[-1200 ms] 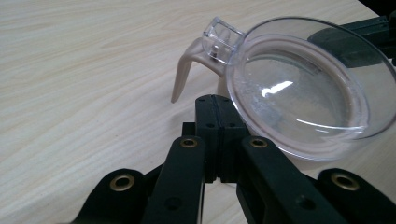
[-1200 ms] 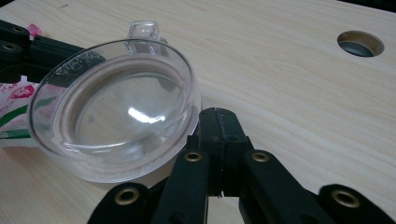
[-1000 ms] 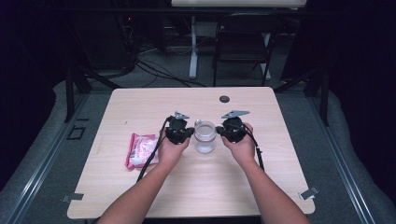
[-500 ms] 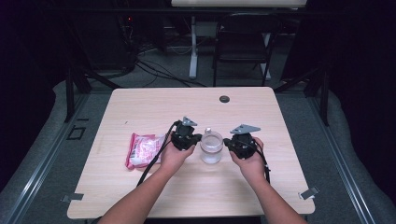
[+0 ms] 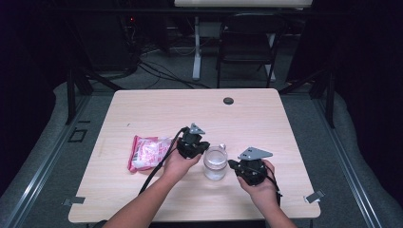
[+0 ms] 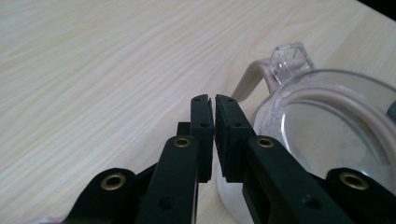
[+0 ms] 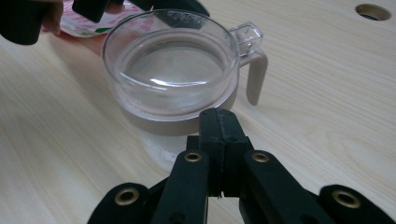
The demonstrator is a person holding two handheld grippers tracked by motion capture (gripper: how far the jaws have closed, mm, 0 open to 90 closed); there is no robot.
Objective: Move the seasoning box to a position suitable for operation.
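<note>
Your left gripper (image 6: 213,100) sits just beside the clear lidded jar (image 5: 215,163), jaws nearly closed, empty. Your right gripper (image 7: 218,114) is pressed closed, empty.

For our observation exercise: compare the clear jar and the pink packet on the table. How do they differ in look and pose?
The jar is see-through with a beige rim and a lid; the pink packet is opaque with printed colours. The jar stands upright, between the left tongs and right tongs; the packet lies flat, out beyond the left tongs. The jar looks rigid, the packet soft and crinkled. Both rest on the wooden table.
</note>
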